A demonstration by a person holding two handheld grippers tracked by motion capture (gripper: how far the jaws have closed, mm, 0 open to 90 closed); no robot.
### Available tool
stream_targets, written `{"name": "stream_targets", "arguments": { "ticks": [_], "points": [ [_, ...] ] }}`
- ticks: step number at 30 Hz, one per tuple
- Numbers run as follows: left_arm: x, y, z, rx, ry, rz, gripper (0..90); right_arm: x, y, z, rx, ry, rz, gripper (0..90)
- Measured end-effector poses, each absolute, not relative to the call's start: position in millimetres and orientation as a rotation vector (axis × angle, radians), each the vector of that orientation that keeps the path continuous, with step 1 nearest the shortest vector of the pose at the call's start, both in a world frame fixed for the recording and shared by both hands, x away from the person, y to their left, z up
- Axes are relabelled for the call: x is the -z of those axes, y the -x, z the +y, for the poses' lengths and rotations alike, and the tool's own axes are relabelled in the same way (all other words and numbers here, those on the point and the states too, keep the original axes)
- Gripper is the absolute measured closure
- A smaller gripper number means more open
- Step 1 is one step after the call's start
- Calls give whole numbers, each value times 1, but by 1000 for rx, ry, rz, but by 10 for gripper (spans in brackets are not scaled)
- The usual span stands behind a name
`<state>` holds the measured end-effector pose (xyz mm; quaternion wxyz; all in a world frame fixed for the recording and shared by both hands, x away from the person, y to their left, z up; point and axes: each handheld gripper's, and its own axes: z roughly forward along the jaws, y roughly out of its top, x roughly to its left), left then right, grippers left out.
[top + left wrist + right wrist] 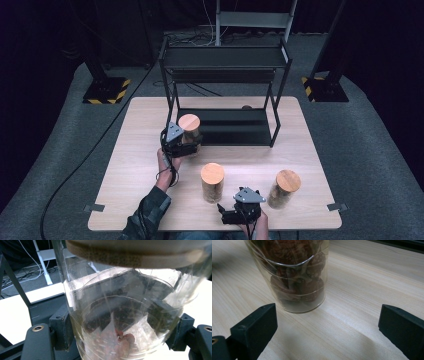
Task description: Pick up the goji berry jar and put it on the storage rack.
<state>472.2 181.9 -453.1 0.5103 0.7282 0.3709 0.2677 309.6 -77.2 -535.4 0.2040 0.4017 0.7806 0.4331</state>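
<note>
The left gripper (186, 145) is pinching a cork-lidded jar (189, 127) at the black shelf (225, 125) front, likely shelving it; next it needs lifting inward. The right gripper (239, 212) is waiting, jaws spread, on the desk (140, 165).

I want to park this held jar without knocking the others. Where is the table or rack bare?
Free: the rack's lower shelf right of the held jar in the left gripper; the table's left side; its right rear corner. Crowded: the front, where the middle jar, right gripper and right jar stand close.
</note>
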Motion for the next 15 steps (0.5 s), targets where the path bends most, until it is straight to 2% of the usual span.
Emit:
{"name": "stream_targets", "arguments": {
  "ticks": [15],
  "points": [
    [451, -478, 182, -643, -1740, 901, 246, 535, -310, -77, -1210, -1120, 2180, 16]
  ]
}}
